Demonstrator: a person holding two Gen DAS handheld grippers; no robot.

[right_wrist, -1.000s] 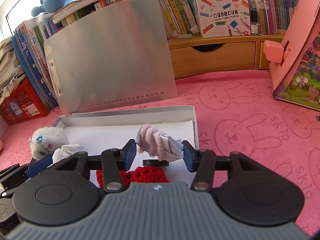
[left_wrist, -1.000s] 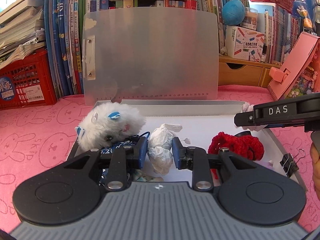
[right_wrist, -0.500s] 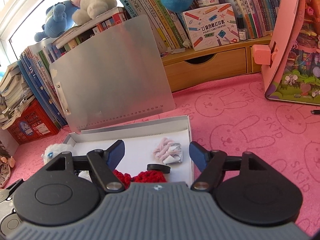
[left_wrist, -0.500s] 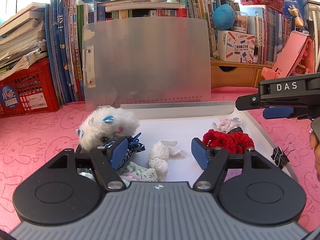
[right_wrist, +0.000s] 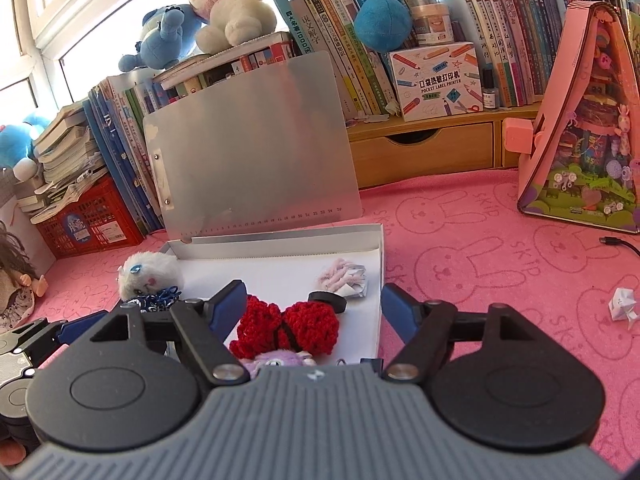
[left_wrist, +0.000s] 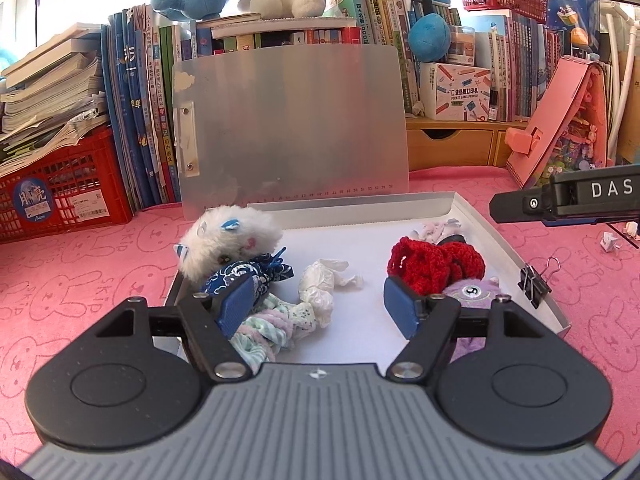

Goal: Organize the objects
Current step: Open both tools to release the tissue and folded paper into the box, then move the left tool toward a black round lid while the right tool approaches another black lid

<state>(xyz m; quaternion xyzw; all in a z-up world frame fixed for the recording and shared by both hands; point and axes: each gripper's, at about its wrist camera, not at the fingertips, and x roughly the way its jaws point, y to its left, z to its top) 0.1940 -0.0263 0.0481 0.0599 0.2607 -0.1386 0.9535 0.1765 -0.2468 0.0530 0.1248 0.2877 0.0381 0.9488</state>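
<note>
At the far left a red crate (left_wrist: 60, 196) sits under a slumped stack of books, on the pink bunny-print cloth (left_wrist: 80, 264). A frosted clipboard (left_wrist: 292, 128) leans upright against the bookshelf, just behind the shallow white box (left_wrist: 472, 210) that holds the small things.

Inside the box, at its left edge, a fluffy white plush (left_wrist: 228, 240) with blue ears lies on its side. A blue patterned pouch (left_wrist: 244, 276) presses against it in front, and a pastel knitted bundle (left_wrist: 268, 328) lies nearer the camera. Next to these is a crumpled white tissue (left_wrist: 320, 284), loosely twisted and lying apart from the fingers.

The left gripper (left_wrist: 322, 306) hangs low over the near part of the box, its blue pads spread wide with nothing between them; the left pad overlaps the pouch in view, though I cannot tell if it touches.

Further right a red crocheted bow (left_wrist: 436, 264) lies on the white floor, with a small purple plush (left_wrist: 472, 292) just in front of it and a pale pink fuzzy scrap (left_wrist: 436, 230) with folded paper near the back right corner. A black binder clip (left_wrist: 534, 280) is clipped on the box's right rim.

The right gripper (right_wrist: 314, 306) hovers over the box's right end, fingers wide apart and empty, the bow showing between them. A small white folded paper (right_wrist: 622, 304) lies alone on the cloth at the right, well apart from the box.
</note>
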